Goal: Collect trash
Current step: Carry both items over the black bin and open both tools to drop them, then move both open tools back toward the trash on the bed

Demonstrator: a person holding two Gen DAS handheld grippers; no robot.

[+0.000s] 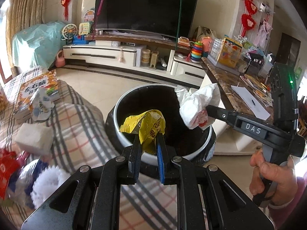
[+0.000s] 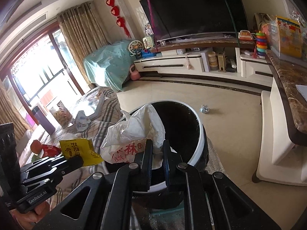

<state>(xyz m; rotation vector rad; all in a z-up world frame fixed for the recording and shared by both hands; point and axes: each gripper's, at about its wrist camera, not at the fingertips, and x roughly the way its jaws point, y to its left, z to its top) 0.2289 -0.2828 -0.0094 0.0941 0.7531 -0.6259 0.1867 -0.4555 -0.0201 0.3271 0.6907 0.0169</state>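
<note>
A round bin (image 1: 122, 143) with a white rim and dark inside stands on the floor beside the sofa; the right wrist view shows it too (image 2: 200, 140). My left gripper (image 1: 148, 134) is shut on a crumpled yellow wrapper (image 1: 147, 124) held over the bin's near rim; that wrapper (image 2: 80, 151) appears at the left of the right wrist view. My right gripper (image 2: 157, 145) is shut on a crumpled white wrapper with red print (image 2: 134, 134), held over the bin's mouth. In the left wrist view the white wrapper (image 1: 195, 107) hangs at the bin's right rim.
A plaid-covered sofa (image 1: 76, 122) at the left carries a book (image 1: 36, 88), crumpled paper (image 1: 42, 105) and a white block (image 1: 34, 139). A marble-topped table (image 1: 236, 88) with papers stands at the right. A small crumpled scrap (image 2: 204, 109) lies on the floor beyond the bin.
</note>
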